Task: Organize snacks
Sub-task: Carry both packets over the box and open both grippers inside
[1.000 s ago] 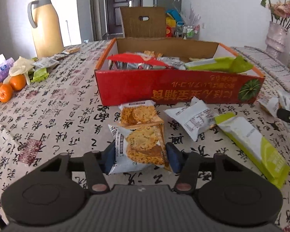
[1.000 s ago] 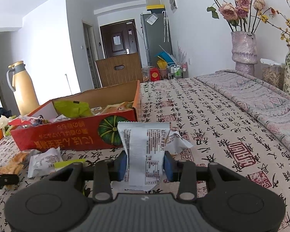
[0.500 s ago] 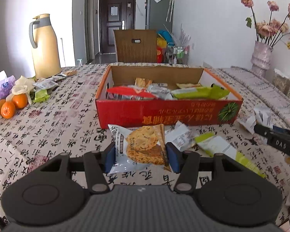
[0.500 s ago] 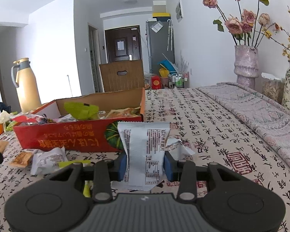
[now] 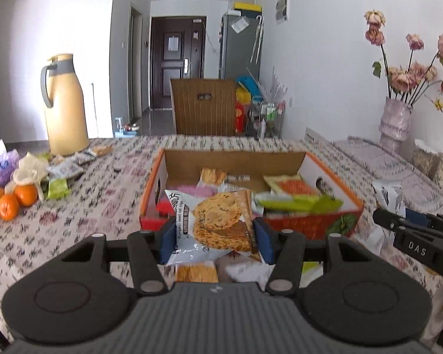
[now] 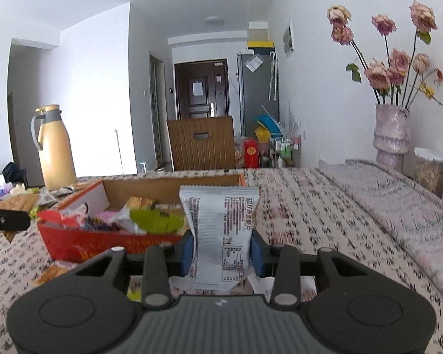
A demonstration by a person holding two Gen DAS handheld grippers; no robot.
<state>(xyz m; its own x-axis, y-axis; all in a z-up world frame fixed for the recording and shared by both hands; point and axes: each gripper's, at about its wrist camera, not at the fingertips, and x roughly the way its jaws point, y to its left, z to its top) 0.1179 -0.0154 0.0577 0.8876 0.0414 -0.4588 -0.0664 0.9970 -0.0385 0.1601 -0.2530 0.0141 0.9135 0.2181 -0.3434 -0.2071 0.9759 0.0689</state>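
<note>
Cracker packet (image 5: 218,224) pinched between the blue pads of the left gripper (image 5: 215,237), held up off the table, printed face toward the camera, long axis running up and away from the fingers toward the box. White packet (image 6: 221,233) clamped the same way in the right gripper (image 6: 221,253), standing upright, crimped top edge level, long axis vertical. Both sets of jaws narrowed onto their packets, nothing slack showing at the pads.

Red cardboard box (image 5: 344,206) lying straight ahead of the left gripper and just beyond the cracker packet; open top, already holding a green packet (image 5: 298,205) and other wrappers. From the right wrist view, same box ahead but off to the left, its near right corner roughly behind the white packet. Left hand judged the better lined up: a forward carry over the near wall, then release. Right hand likely needing a shift leftward first.

More loose packets on the patterned tablecloth (image 6: 325,221) below the grippers, partly hidden. Oranges (image 5: 13,200) and a tan jug (image 5: 63,103) well off to the left, vase of flowers (image 6: 391,129) far right.
</note>
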